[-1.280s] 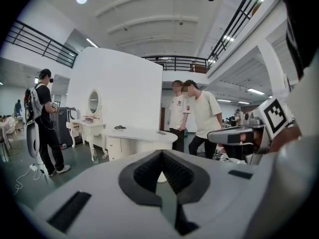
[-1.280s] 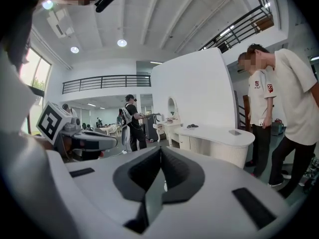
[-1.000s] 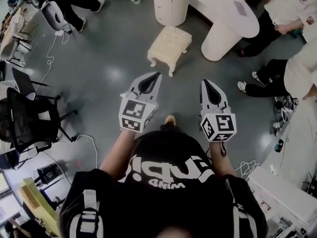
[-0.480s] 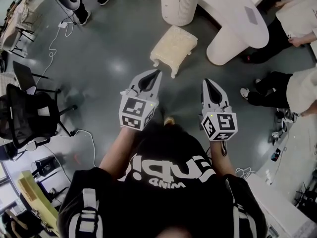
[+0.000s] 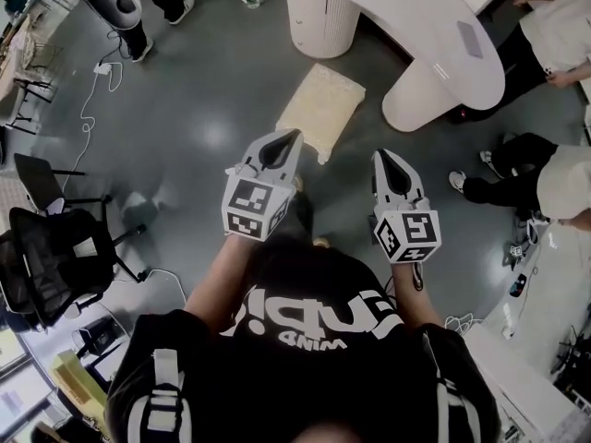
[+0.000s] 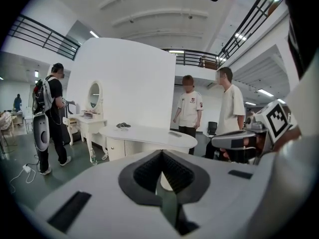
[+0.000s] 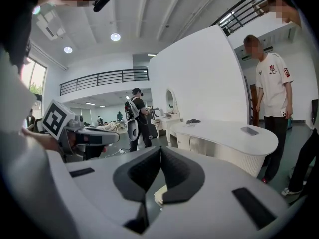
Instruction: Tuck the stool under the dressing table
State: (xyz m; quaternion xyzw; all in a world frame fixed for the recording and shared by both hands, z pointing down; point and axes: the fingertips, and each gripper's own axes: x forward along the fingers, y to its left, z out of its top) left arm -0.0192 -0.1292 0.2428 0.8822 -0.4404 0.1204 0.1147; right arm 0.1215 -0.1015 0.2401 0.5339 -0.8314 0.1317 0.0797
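Nearest, along the bottom of the head view, a black shirt (image 5: 305, 340) with white lettering, both forearms stretched forward. Just above it, left of centre, the left gripper (image 5: 295, 137), marker cube toward the body; jaws pressed fully together, dark ribbed pads meeting in one line, nothing between them. Right of centre, beside it but well apart, the right gripper (image 5: 381, 153), jaws likewise closed tight and empty. Both held above the grey floor (image 5: 185, 100), touching nothing. Beyond the left gripper's tip, in the upper middle of the frame, the cream stool (image 5: 325, 107), upright on the floor, its near corner overlapped in the picture by that gripper. In the right gripper view, only a cream sliver of it, low down under the closed pads. Out in the open, near the dressing table (image 5: 434, 17) but not under its top. Farther up, that curved white top across the upper right, carried on a ribbed round pedestal (image 5: 321, 15) at upper centre and a second pedestal (image 5: 414, 95) to the right, with a flat dark object (image 5: 471, 40) lying on it. At lower left, a black office chair (image 5: 42, 257); above it, a white cable (image 5: 90, 100) trailing over the floor. Along the right edge, people (image 5: 545, 169) in white tops and dark trousers.
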